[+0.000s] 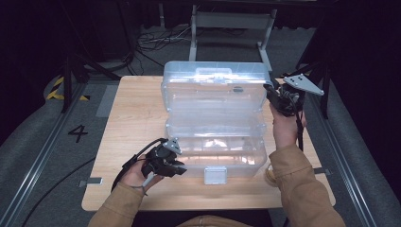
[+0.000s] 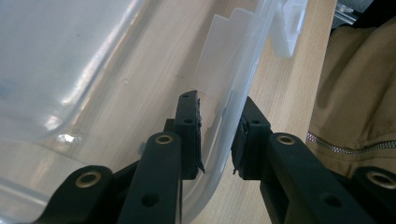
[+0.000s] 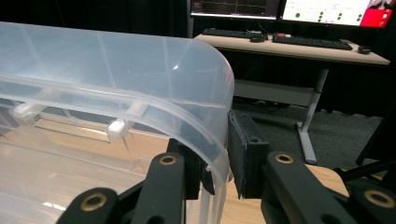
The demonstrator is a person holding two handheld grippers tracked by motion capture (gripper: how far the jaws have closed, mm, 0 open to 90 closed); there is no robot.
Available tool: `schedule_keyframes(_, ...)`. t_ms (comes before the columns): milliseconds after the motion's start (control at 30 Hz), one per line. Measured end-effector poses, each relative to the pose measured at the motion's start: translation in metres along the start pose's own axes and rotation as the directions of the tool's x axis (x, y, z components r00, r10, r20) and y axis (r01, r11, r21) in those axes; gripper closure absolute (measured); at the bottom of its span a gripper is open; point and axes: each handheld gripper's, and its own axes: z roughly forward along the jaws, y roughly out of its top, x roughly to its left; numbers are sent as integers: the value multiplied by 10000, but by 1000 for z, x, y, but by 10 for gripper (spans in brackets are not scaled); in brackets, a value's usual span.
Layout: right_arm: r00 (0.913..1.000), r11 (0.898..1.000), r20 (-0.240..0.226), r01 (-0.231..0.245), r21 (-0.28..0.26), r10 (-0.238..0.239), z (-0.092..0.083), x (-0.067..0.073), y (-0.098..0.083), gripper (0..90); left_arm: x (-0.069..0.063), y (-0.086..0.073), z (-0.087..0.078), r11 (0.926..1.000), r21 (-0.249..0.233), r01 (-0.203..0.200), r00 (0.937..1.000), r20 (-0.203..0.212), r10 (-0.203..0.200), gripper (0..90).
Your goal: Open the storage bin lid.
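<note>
We see a large storage box (image 1: 215,156) of clear, faintly frosted plastic standing open on a pale wood-grain tabletop (image 1: 132,118), its rectangular body with rounded corners near the front edge and its lid (image 1: 213,87) raised upright behind it. The lid is smooth and glossy, with a moulded carrying handle (image 1: 213,72) along its top and a small dark oval mark on its face that we cannot read. A square, translucent white latch (image 1: 215,175) hangs at the middle of the body's front wall. The left gripper (image 1: 177,169), matt black with brass-coloured rivets, sits at the body's front left corner; in the left gripper view its jaws straddle the thin curved wall (image 2: 219,135), one inside and one outside, and appear to pinch it, though we cannot be certain that both pads bear on the plastic. The right gripper (image 1: 273,91), carrying a grey three-cornered plate (image 1: 302,85), is held at the lid's right edge; in the right gripper view its jaws pinch the lid's rounded rim (image 3: 212,154). A black numeral "4" (image 1: 78,133) is marked on the grey floor to the left of the tabletop.
</note>
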Motion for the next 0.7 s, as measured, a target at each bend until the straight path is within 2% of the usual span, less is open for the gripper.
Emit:
schedule_keyframes(33,9997,9999,191,122,84,-124,2,1,2,784,1,0,2,10000,-44,-26,10000,39,26,751)
schedule_keyframes(167,9988,9994,379,302,165,-308,6,2,3,804,0,0,4,10000,14,-30,10000,-15,30,752)
schedule_keyframes(333,9985,9988,388,381,322,-393,11,0,5,812,-1,-1,4,9995,-112,-282,9996,-105,281,755)
schedule_keyframes(367,9969,9973,481,597,420,-617,13,0,7,822,-1,-1,4,9992,-165,-350,9993,-170,347,755)
schedule_keyframes(433,9961,9964,505,698,474,-721,14,1,8,822,-2,-2,4,9990,-233,-389,9990,-208,384,755)
schedule_keyframes(700,9979,9970,358,510,591,-531,21,-3,11,843,-3,-2,4,9982,-272,-532,9982,-301,524,754)
